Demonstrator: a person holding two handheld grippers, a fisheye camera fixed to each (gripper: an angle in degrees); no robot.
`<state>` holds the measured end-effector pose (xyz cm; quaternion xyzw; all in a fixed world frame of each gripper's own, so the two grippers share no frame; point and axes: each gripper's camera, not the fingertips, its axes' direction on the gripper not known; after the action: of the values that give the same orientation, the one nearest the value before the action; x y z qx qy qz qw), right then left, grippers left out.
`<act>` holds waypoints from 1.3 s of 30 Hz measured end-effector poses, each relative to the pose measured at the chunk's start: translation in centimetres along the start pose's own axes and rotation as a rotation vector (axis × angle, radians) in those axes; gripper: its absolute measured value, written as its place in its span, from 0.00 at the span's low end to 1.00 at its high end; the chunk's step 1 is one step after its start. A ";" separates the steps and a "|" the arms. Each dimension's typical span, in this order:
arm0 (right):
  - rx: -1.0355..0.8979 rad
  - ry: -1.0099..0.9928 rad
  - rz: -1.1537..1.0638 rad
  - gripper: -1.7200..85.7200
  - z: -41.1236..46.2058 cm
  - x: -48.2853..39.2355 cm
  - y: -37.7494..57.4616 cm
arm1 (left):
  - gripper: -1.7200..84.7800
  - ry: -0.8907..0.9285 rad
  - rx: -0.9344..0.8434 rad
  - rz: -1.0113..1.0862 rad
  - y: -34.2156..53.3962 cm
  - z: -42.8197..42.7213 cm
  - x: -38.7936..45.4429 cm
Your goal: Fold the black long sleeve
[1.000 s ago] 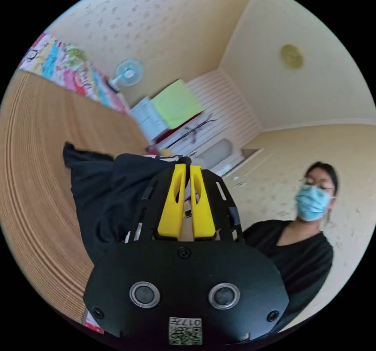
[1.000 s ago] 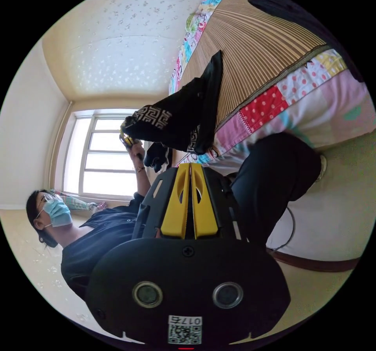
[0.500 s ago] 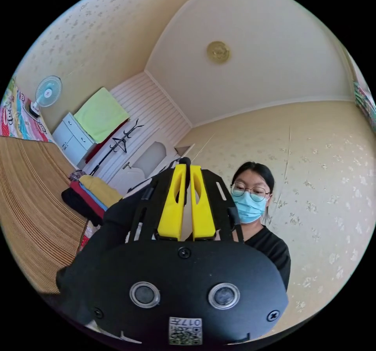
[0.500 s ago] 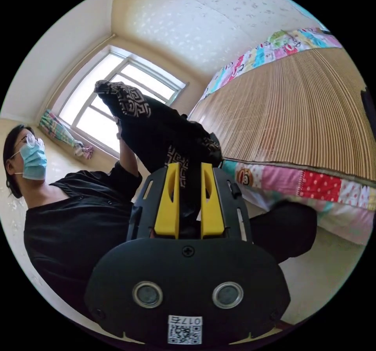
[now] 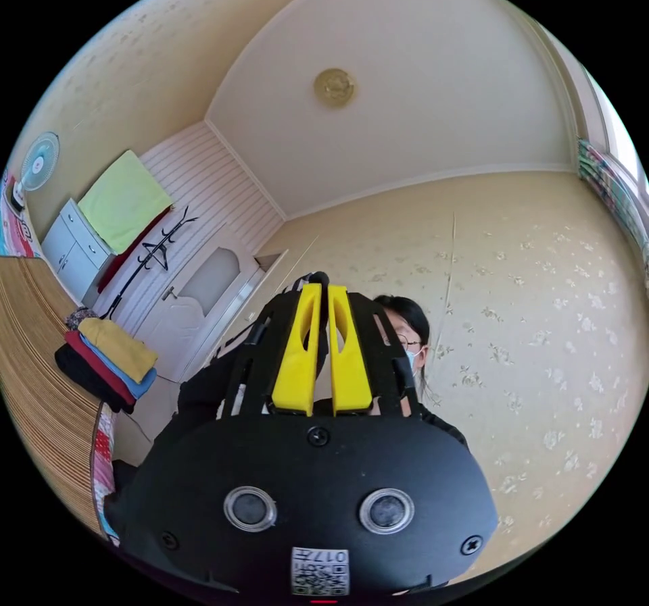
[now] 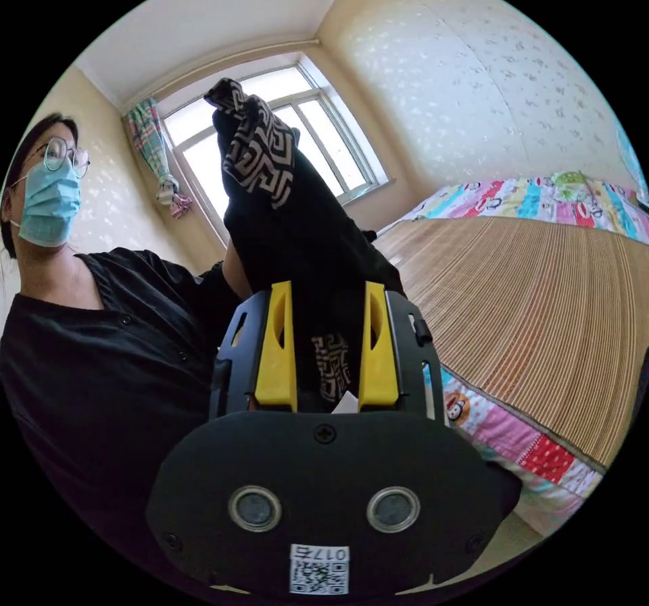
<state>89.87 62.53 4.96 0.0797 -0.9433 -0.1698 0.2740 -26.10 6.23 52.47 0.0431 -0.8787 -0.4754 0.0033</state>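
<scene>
Bedroom, pale yellow patterned wallpaper, white ceiling; a bed with a woven bamboo mat (image 6: 541,322) laid over a patchwork quilt (image 6: 520,444).

Black long sleeve (image 6: 297,234): held up in the air in front of the window (image 6: 304,140), off the mat. In the right gripper view it rises as a bunched column of black cloth, with a band of white geometric pattern at its top end and a second patch of the same pattern low down between the jaws.

Right gripper (image 6: 326,295): yellow jaws spread apart, the garment running through the gap between them. Whether either jaw presses on the cloth cannot be told.

Left gripper (image 5: 323,288): yellow jaws drawn close together, with a small dark bit at the tips; a fold of black cloth hangs beside the left side of the gripper body. Cannot tell for certain that the jaws pinch the garment.

Person (image 6: 101,336): black top, mask and glasses, seen to the left of the garment in the right gripper view and behind the jaws in the left gripper view.

At the mat's far edge in the left gripper view, a stack of folded clothes (image 5: 108,366), yellow on top, then blue, red, black. Beyond it a coat stand (image 5: 145,258), a white door (image 5: 196,302), a white drawer cabinet (image 5: 71,255), a fan (image 5: 37,163). A round ceiling fixture (image 5: 334,87) overhead.
</scene>
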 end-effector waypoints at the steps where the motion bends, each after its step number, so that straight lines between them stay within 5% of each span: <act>1: 0.038 0.010 -0.032 0.18 0.1 -1.3 -0.2 | 0.01 0.000 -0.009 0.004 0.1 0.4 0.5; 13: 0.007 0.240 -0.150 0.05 3.5 -8.1 -1.1 | 0.01 0.011 -0.016 -0.010 1.1 2.7 1.3; 18: 0.242 0.326 -0.091 0.04 -0.9 -10.2 -1.8 | 0.01 -0.004 0.023 -0.020 1.3 1.6 2.2; 23: 0.515 0.338 -0.100 0.03 -9.4 -14.9 -5.0 | 0.01 -0.258 0.021 0.016 1.8 -2.3 7.2; 28: 0.566 0.248 -0.048 0.03 -12.5 -18.0 -9.2 | 0.01 -0.796 -0.023 -0.067 3.1 -6.9 9.7; 35: 0.817 0.314 -0.074 0.03 -15.0 -23.0 -7.9 | 0.01 -0.921 -0.074 0.262 6.9 -0.1 13.4; 39: 0.879 0.299 0.021 0.03 -15.5 -22.2 -7.4 | 0.01 -1.052 0.100 0.280 8.4 3.9 12.1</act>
<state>117.33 56.79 3.68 0.2025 -0.8767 0.2622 0.3488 -38.91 13.09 57.00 -0.3177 -0.7807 -0.3853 -0.3757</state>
